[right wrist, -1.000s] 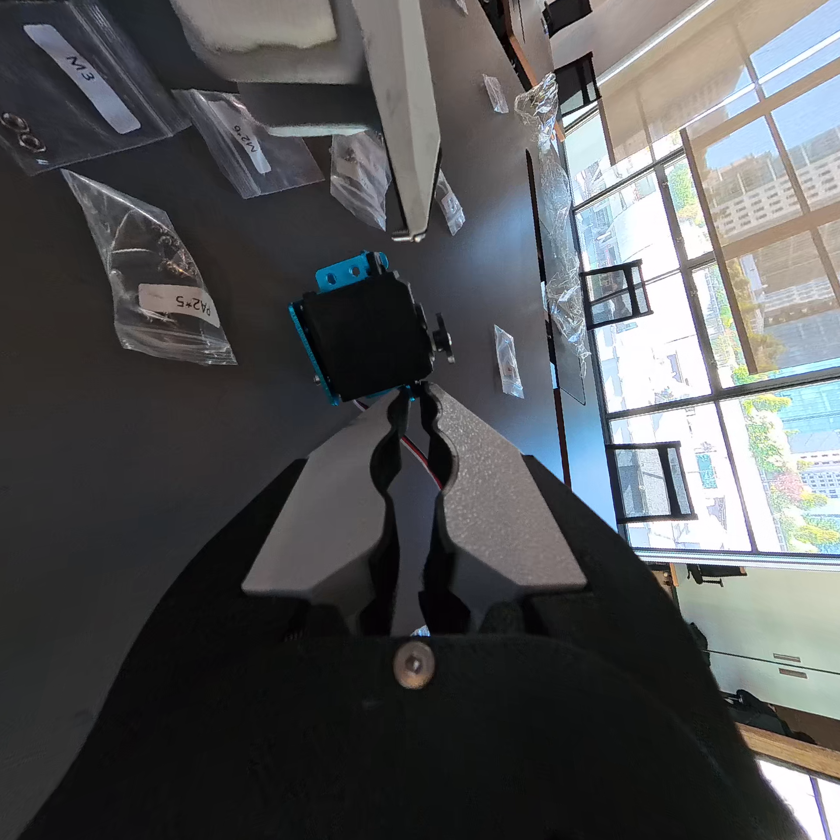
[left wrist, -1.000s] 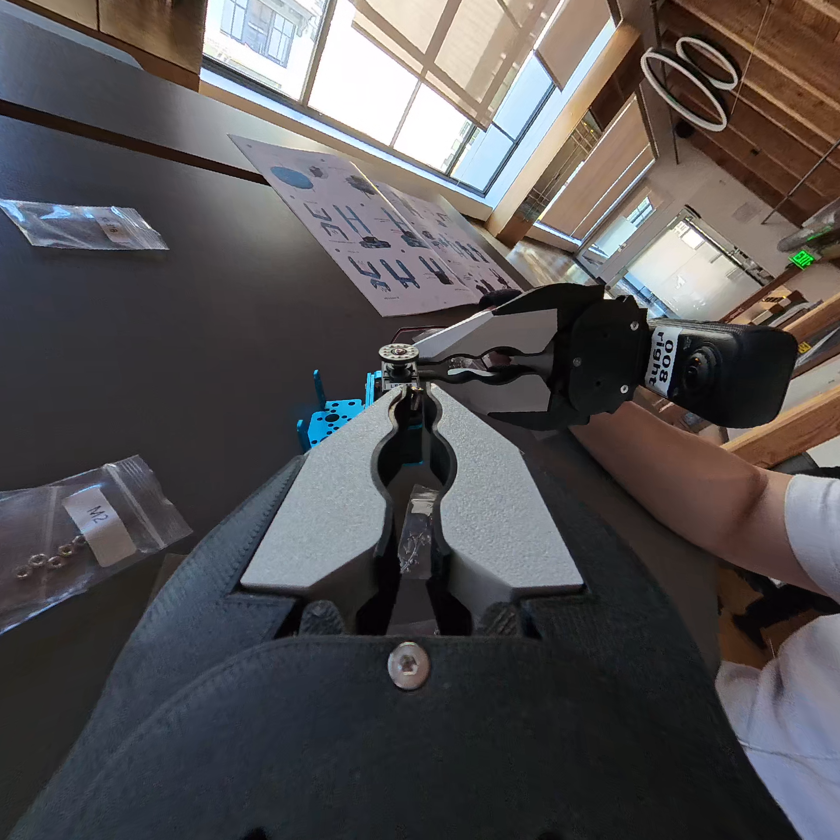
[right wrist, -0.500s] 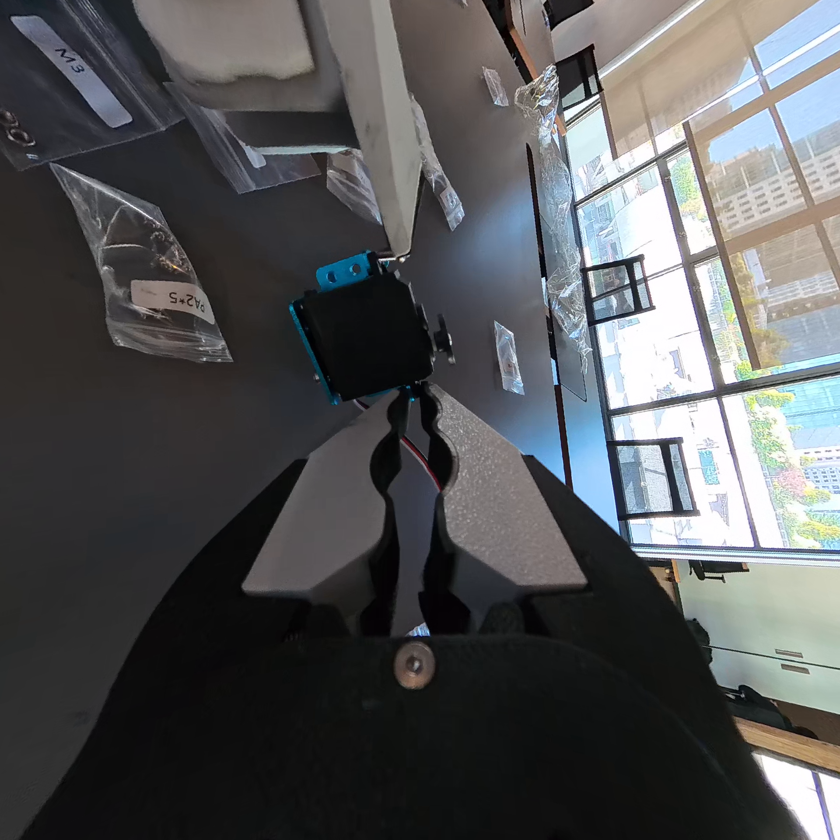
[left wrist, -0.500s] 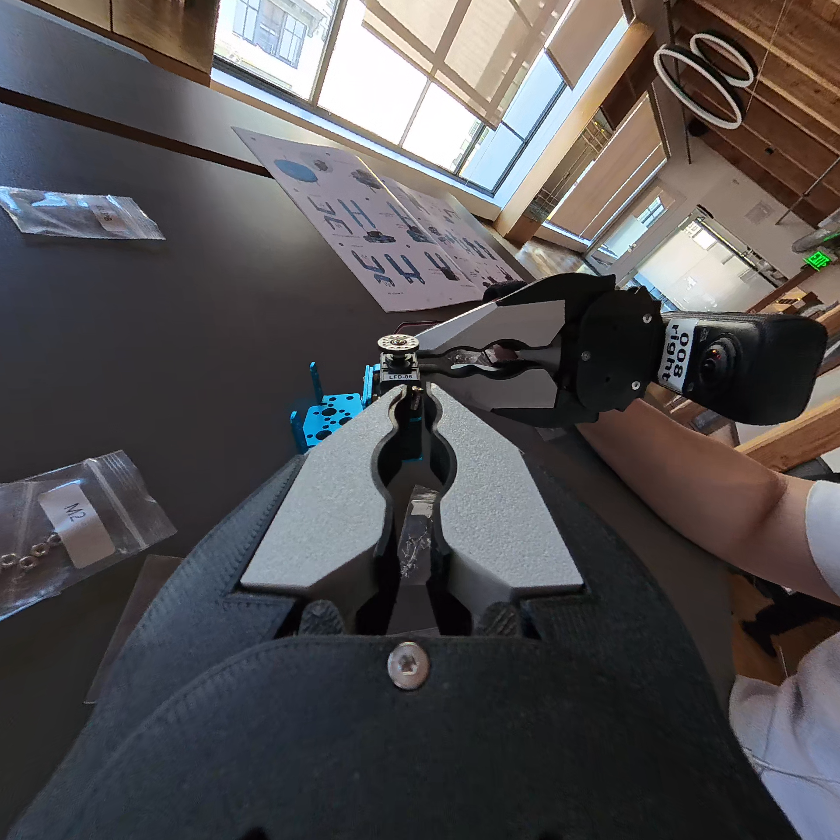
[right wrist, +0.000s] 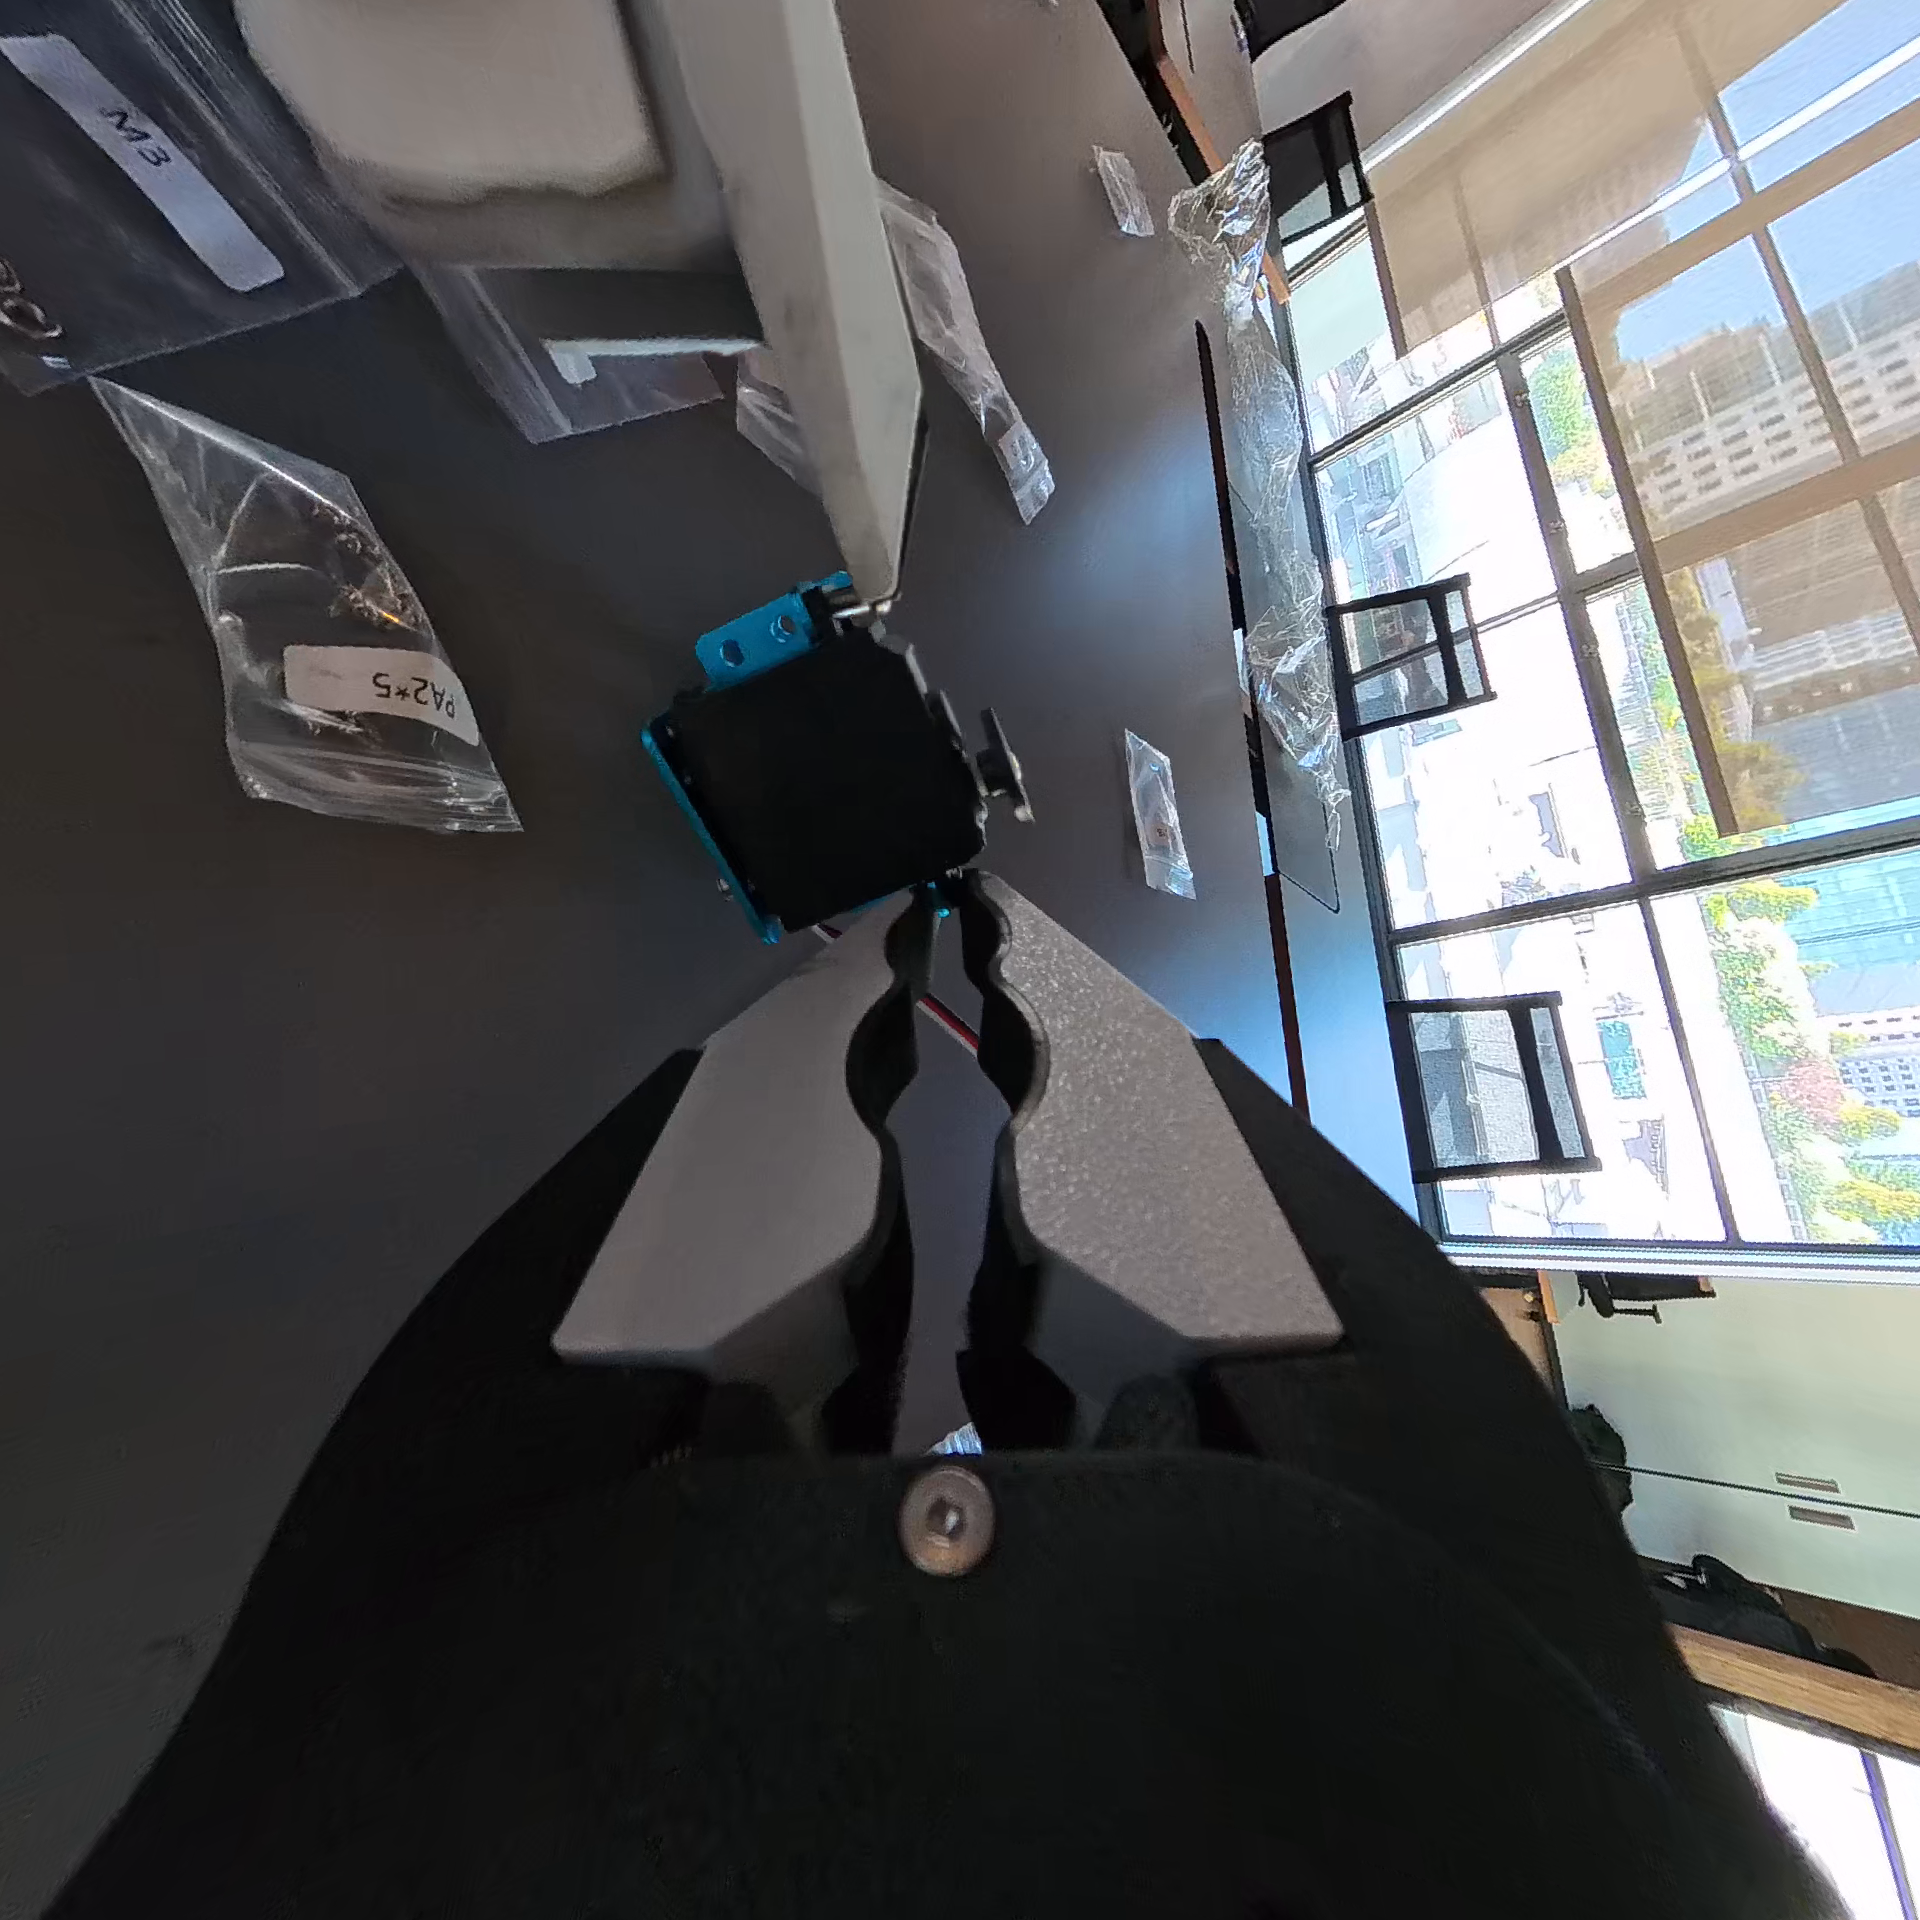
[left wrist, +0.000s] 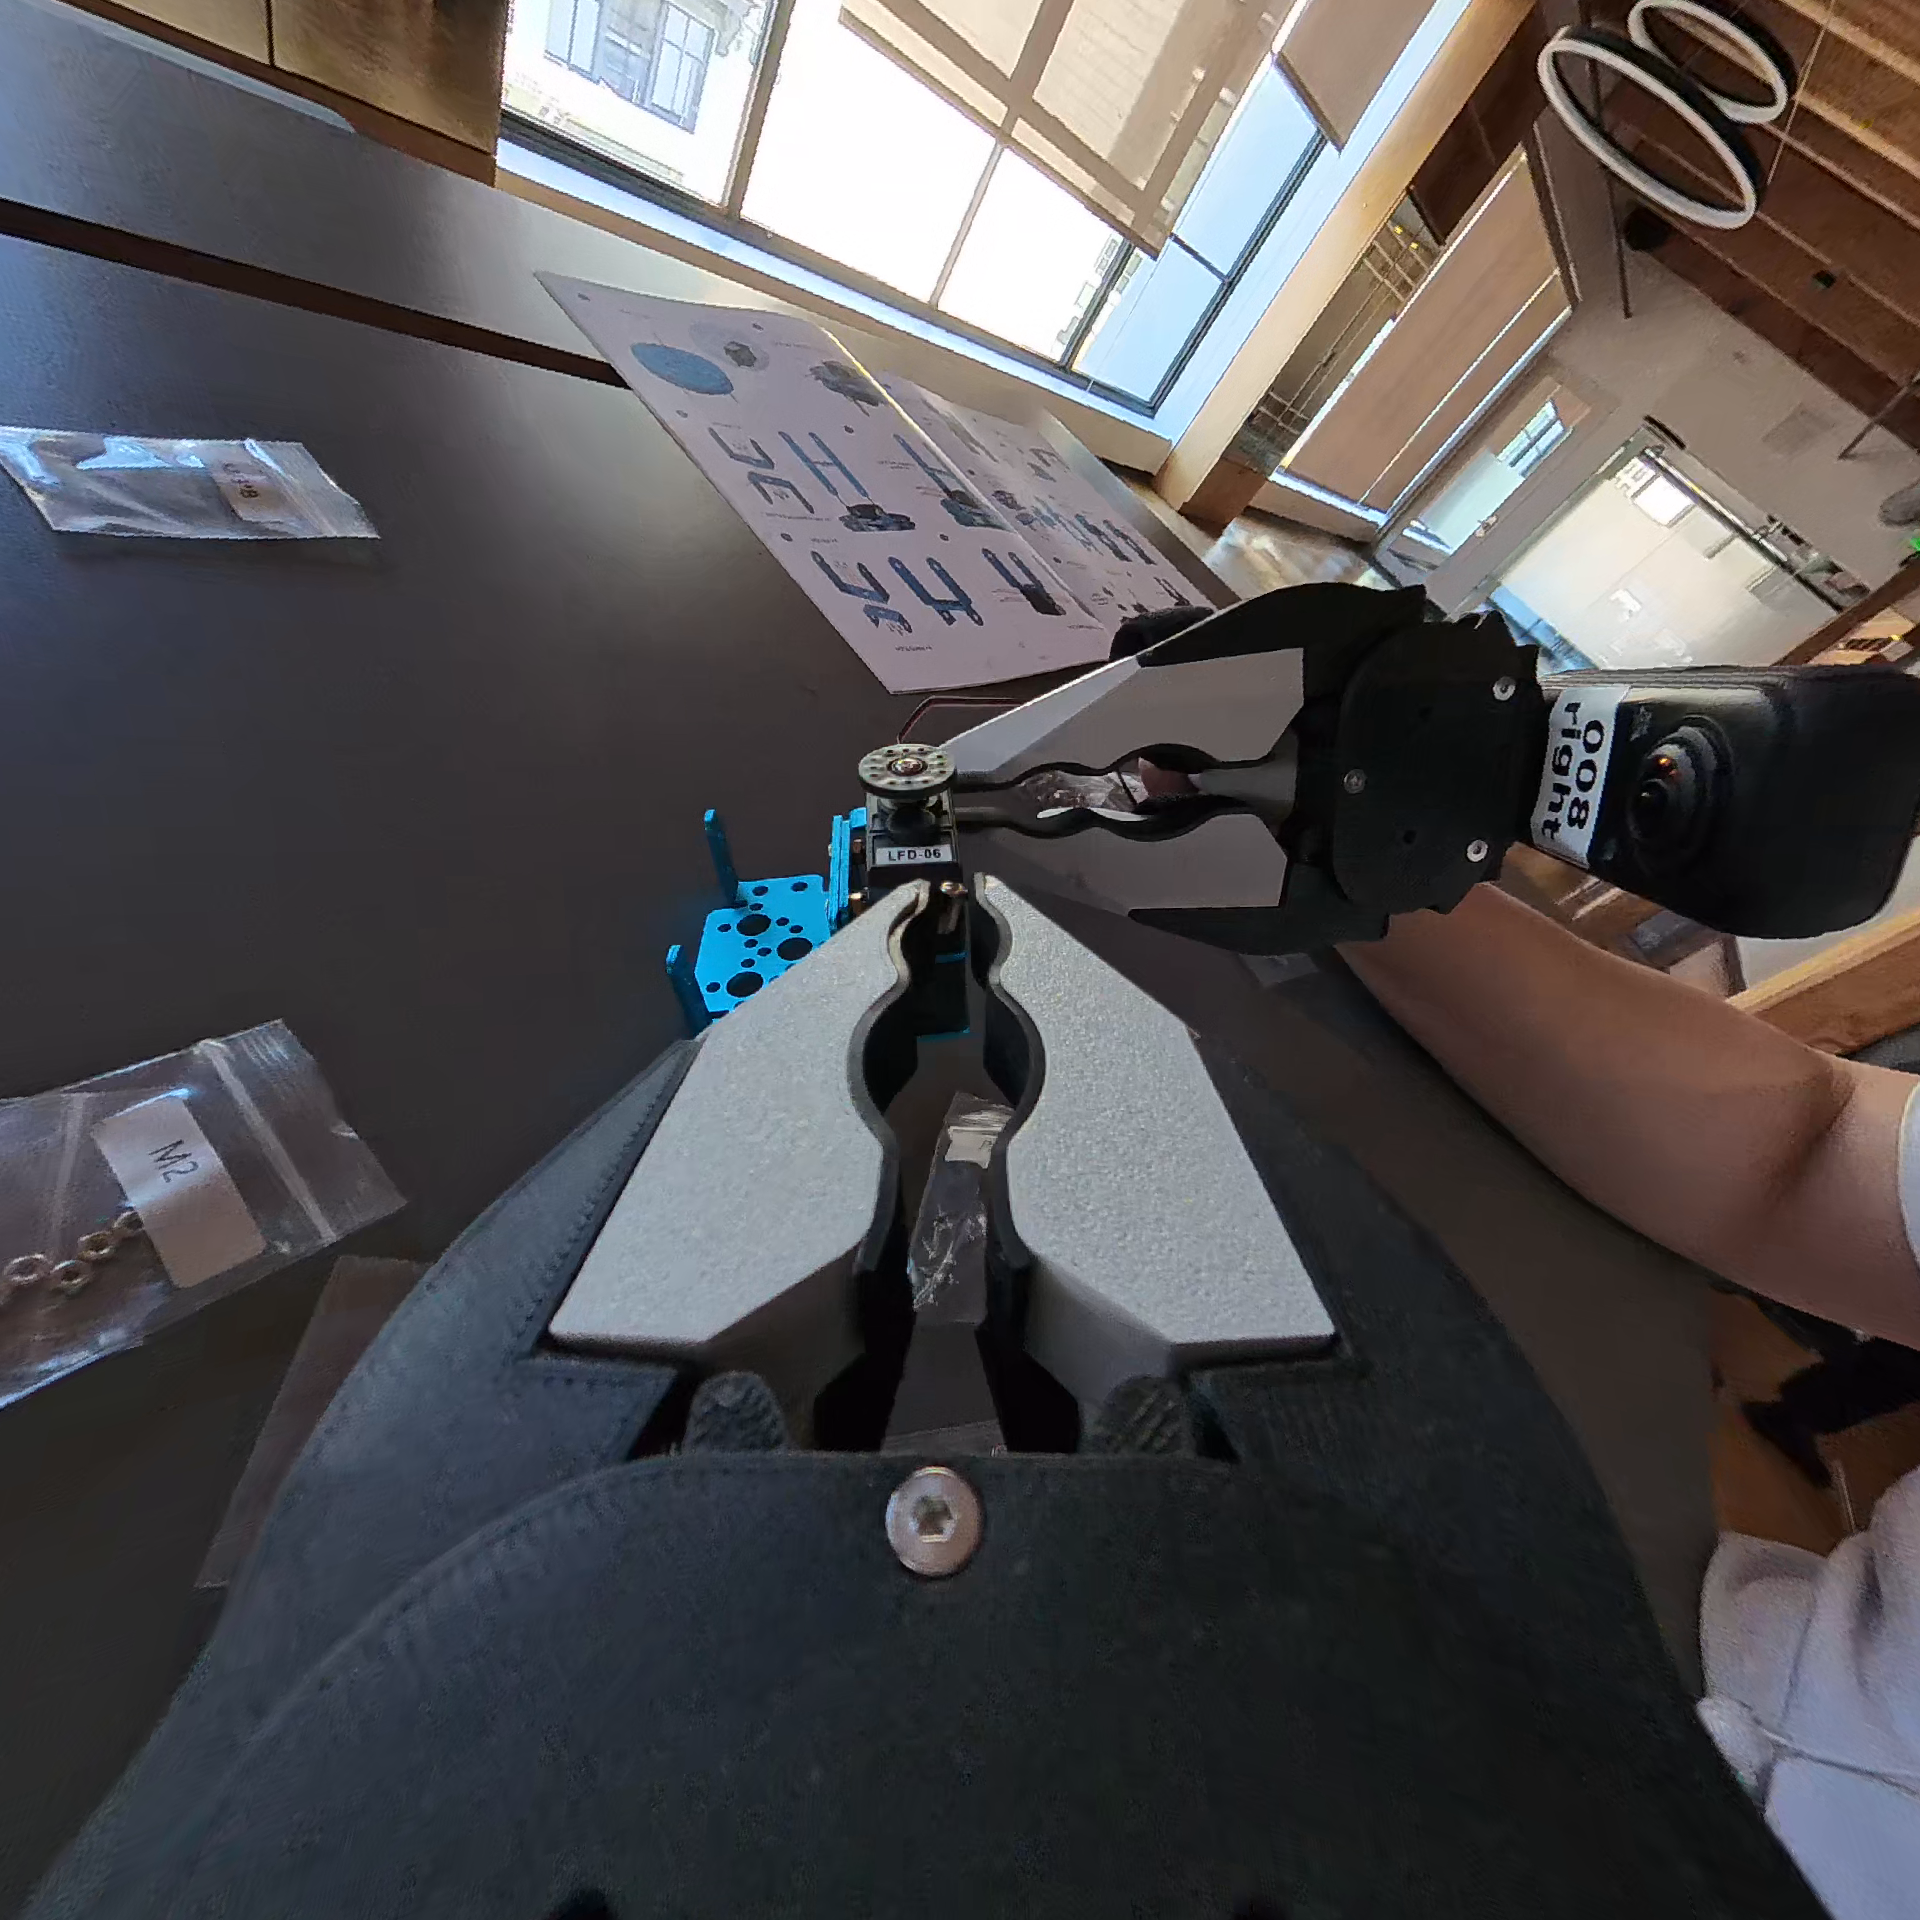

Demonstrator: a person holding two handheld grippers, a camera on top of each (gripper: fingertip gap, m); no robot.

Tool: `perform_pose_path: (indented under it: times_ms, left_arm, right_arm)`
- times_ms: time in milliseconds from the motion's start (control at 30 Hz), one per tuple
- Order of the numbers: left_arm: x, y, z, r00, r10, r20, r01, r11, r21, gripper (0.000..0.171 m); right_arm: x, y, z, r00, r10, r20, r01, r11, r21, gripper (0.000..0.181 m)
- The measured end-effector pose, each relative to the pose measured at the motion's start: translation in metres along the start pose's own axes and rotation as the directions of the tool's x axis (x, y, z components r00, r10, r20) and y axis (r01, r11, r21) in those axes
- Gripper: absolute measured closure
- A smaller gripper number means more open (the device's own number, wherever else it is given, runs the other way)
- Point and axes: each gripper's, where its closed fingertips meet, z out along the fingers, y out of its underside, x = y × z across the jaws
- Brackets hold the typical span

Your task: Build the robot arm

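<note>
Right wrist view: right tongs (right wrist: pixel 943 894) hide the servo's (right wrist: pixel 831 769) gripped edge.

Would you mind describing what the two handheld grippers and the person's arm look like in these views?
Both grippers look alike: the left gripper and right gripper each have two pale grey, speckled wedge-shaped fingers with wavy black inner edges, set in a black textured body with a silver hex screw. Seen from the left wrist view, the right one carries a black camera with a white label. The person's forearm is bare below a white sleeve.
</note>
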Motion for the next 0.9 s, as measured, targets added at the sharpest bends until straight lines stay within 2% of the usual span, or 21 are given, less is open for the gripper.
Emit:
perform_pose_path:
  times_ms: [200, 433, 567, 767, 900]
  left_arm:
    - [-0.0014, 0.0000, -0.0027, 1.000, 0.003, 0.009, -0.003, 1.000, -0.011, 0.167]
    - [-0.0006, 0.0001, -0.0006, 0.994, 0.103, 0.039, -0.101, 0.994, -0.046, 0.166]
    - [-0.0008, 0.0030, 0.0012, 0.988, 0.148, 0.036, -0.143, 0.984, -0.104, 0.166]
    - [-0.0026, 0.0051, 0.0005, 0.989, 0.141, 0.040, -0.133, 0.979, -0.155, 0.166]
    - [-0.0028, 0.0045, -0.0017, 0.990, 0.136, 0.037, -0.129, 0.980, -0.150, 0.164]
  right_arm:
    - [0.0002, 0.0009, 0.0001, 1.000, 0.004, -0.001, -0.004, 1.000, -0.004, 0.177]
    - [0.0001, 0.0009, -0.0001, 1.000, 0.002, -0.002, -0.002, 1.000, -0.005, 0.177]
    - [-0.0002, 0.0002, -0.0003, 1.000, 0.000, -0.001, 0.000, 1.000, -0.001, 0.177]
    - [-0.0003, -0.0010, -0.0002, 1.000, -0.002, -0.001, 0.002, 1.000, 0.001, 0.177]
    - [-0.0001, -0.0006, -0.0002, 1.000, -0.003, -0.003, 0.003, 1.000, -0.002, 0.177]
